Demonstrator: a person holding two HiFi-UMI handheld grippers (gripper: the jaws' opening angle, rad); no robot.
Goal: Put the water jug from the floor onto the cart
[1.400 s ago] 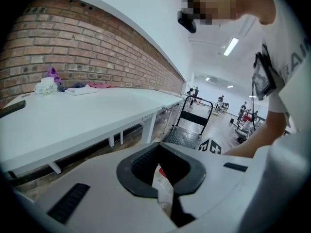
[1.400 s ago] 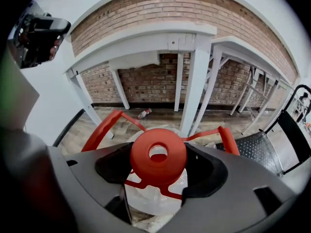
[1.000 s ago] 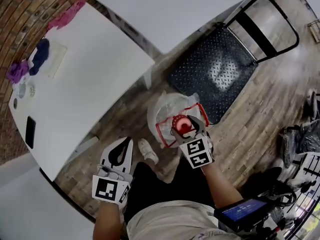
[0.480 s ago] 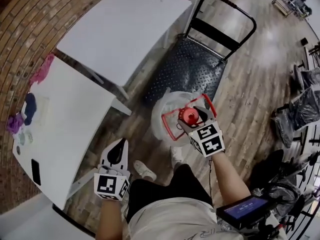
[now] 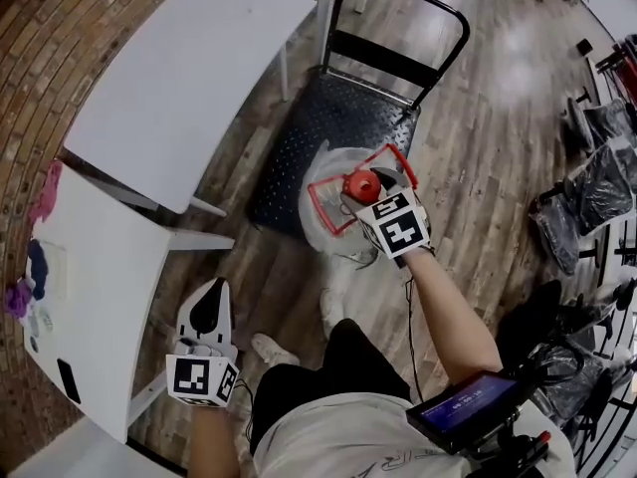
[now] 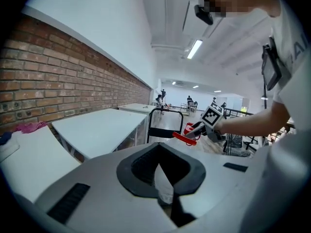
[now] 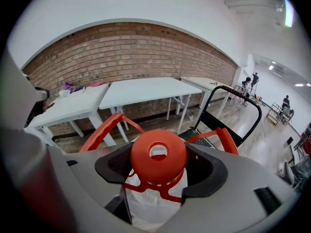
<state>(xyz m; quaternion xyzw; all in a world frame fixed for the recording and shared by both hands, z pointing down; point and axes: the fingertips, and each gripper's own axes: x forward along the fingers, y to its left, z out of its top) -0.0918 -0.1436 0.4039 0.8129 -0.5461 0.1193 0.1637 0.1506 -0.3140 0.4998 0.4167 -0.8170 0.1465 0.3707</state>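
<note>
At the lower left of the head view, the left gripper (image 5: 210, 305) is hanging near the edge of a white worktop (image 5: 90, 297), its jaws sitting pressed together with nothing between them. Toward the centre, the black cart (image 5: 318, 132) is standing on the wooden floor (image 5: 498, 157), its handle bar rising at the top of the frame. Just right of centre, the water jug (image 5: 323, 202) is hanging over the near right corner of the cart's deck. It seems to be lifted clear of the deck, though the steep angle is making that hard to judge. The right gripper (image 5: 370, 189) is clamping its jaws around the jug's neck just under the red cap (image 7: 158, 160), with the red carrying frame (image 7: 99, 130) sticking out on both sides.
</note>
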